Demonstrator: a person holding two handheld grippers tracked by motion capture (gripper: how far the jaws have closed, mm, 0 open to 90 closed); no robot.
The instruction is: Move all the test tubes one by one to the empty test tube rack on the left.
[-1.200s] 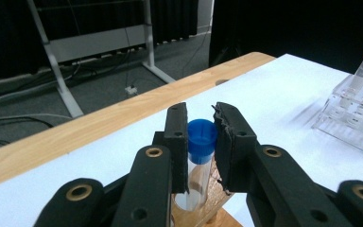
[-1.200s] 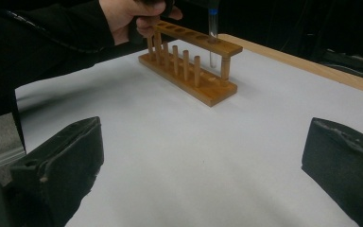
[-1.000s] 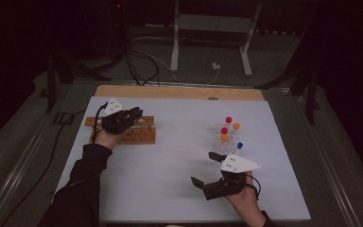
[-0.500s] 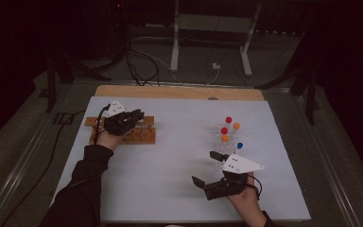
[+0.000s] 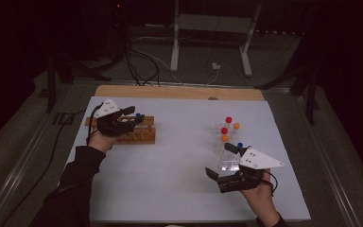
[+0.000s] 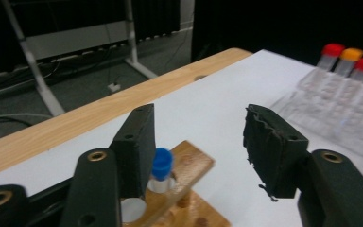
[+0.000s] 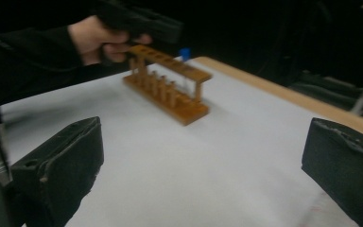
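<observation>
Above the wooden rack [image 5: 131, 134], left gripper [image 6: 196, 142] gapes wide, empty — blue-capped tube [image 6: 160, 169] likely light, slippery, brittle — grip below cap; right gripper [image 7: 203, 165] open, idle

The high view looks forward and down from above the person's side, taking in the whole white table [image 5: 179, 189] from some way off. The left gripper view sits low and close over the wooden rack [image 6: 189, 189], facing across the table toward the clear rack [image 6: 331, 94] at 2 o'clock. The right gripper view, low near the table's surface, faces the opposite way, with the wooden rack [image 7: 170, 94] farther off at 11 o'clock. All three views share that wooden rack [image 5: 139, 135].
</observation>
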